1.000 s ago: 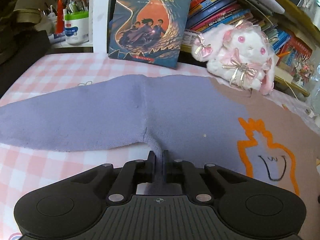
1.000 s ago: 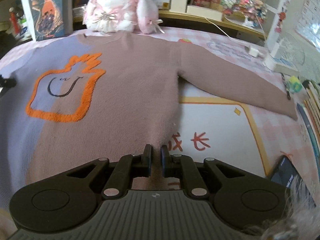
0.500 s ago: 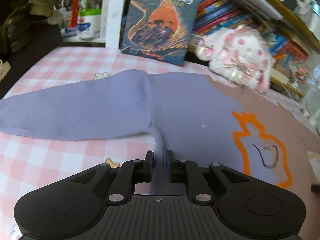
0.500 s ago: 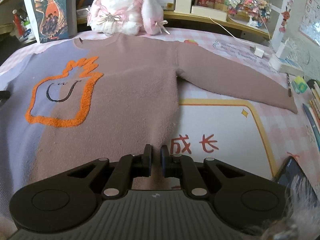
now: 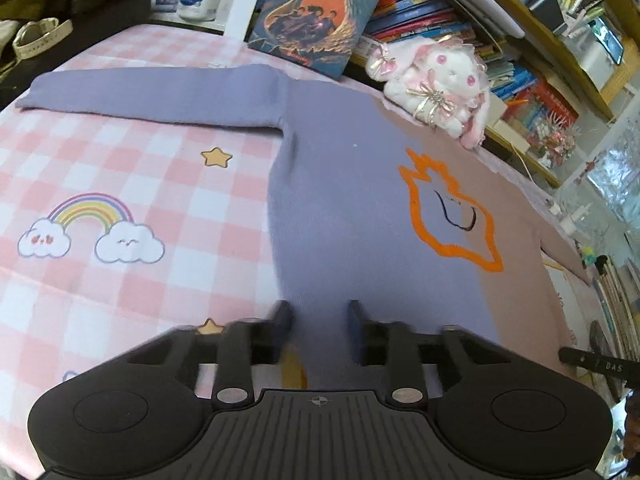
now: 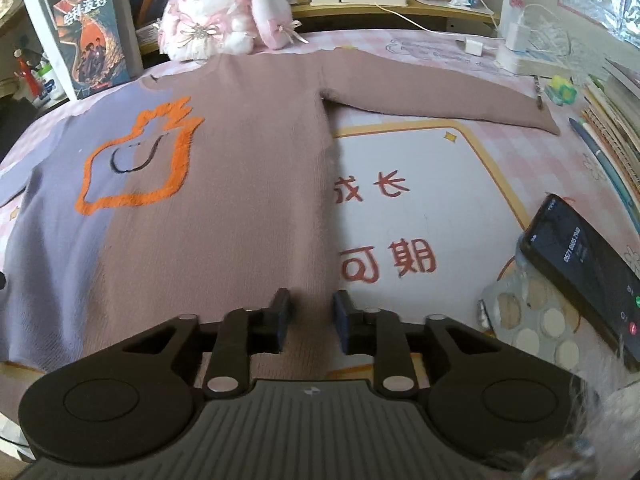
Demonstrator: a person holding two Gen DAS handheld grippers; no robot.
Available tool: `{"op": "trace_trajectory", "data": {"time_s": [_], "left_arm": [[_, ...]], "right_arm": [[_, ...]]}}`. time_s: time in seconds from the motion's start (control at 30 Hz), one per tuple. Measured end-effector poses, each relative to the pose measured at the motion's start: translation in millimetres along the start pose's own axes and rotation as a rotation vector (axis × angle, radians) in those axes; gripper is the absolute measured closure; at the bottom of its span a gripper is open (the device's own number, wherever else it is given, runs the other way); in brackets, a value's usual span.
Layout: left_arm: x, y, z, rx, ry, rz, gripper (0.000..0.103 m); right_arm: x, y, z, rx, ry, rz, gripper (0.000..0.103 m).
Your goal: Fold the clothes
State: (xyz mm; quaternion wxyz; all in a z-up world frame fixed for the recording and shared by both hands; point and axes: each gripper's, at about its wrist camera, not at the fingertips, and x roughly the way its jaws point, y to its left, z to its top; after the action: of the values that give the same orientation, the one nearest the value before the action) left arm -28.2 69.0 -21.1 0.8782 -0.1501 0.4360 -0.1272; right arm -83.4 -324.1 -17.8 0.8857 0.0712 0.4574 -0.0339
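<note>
A sweater, half lilac (image 5: 352, 216) and half dusty pink (image 6: 240, 184), lies flat and face up on the pink checked tabletop (image 5: 120, 184), with an orange outline motif (image 5: 448, 216) on the chest. Both sleeves are spread out: the lilac sleeve (image 5: 152, 96) to the left, the pink sleeve (image 6: 440, 96) to the right. My left gripper (image 5: 318, 320) is open above the lilac hem corner. My right gripper (image 6: 310, 312) is open above the pink hem corner. Neither holds cloth.
A pink and white plush rabbit (image 6: 224, 16) sits just beyond the collar. A book (image 5: 316, 12) leans on the shelves behind. A phone (image 6: 588, 276) and a blister pack (image 6: 532, 320) lie at the right front. Pens and books (image 6: 612, 120) line the right edge.
Both grippers have opened and let go of the sweater's hem. They have pulled back and risen, so the whole sweater now shows laid flat.
</note>
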Motion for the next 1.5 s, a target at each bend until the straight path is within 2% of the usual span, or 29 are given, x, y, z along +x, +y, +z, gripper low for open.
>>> {"op": "trace_trajectory", "data": {"time_s": [0.13, 0.33, 0.83, 1.03, 1.13, 1.2, 1.33, 1.37, 1.5], "left_arm": [[-2.7, 3.7, -3.2, 0.006, 0.011, 0.003, 0.102], [-9.9, 6.9, -8.0, 0.037, 0.012, 0.004, 0.102], [-10.1, 9.3, -9.0, 0.102, 0.013, -0.015, 0.101], [-12.4, 9.2, -9.9, 0.119, -0.005, -0.006, 0.096], [-17.8, 7.9, -9.3, 0.129, -0.039, 0.016, 0.094], [-22.5, 5.3, -8.3, 0.133, -0.067, 0.043, 0.086], [-34.3, -9.6, -7.7, 0.145, -0.169, 0.125, 0.055], [-36.6, -14.5, -8.4, 0.150, -0.197, 0.147, 0.048], [-39.2, -34.8, -16.3, 0.175, -0.245, 0.185, 0.043]], "right_arm": [[-3.0, 6.4, -1.8, -0.027, -0.002, -0.010, 0.091], [-3.7, -3.6, -0.5, 0.015, -0.034, -0.084, 0.092], [-8.5, 6.2, -9.6, 0.016, -0.052, -0.107, 0.091], [-8.7, 10.9, -9.3, 0.022, -0.052, -0.140, 0.089], [-10.3, 12.7, -9.9, 0.034, -0.050, -0.162, 0.083], [-12.9, 13.8, -11.1, 0.042, -0.055, -0.171, 0.067], [-24.9, 19.2, -11.3, 0.056, -0.100, -0.185, 0.045], [-28.3, 21.2, -10.2, 0.057, -0.120, -0.181, 0.035], [-37.2, 30.9, -6.8, 0.044, -0.206, -0.174, 0.017]]}}
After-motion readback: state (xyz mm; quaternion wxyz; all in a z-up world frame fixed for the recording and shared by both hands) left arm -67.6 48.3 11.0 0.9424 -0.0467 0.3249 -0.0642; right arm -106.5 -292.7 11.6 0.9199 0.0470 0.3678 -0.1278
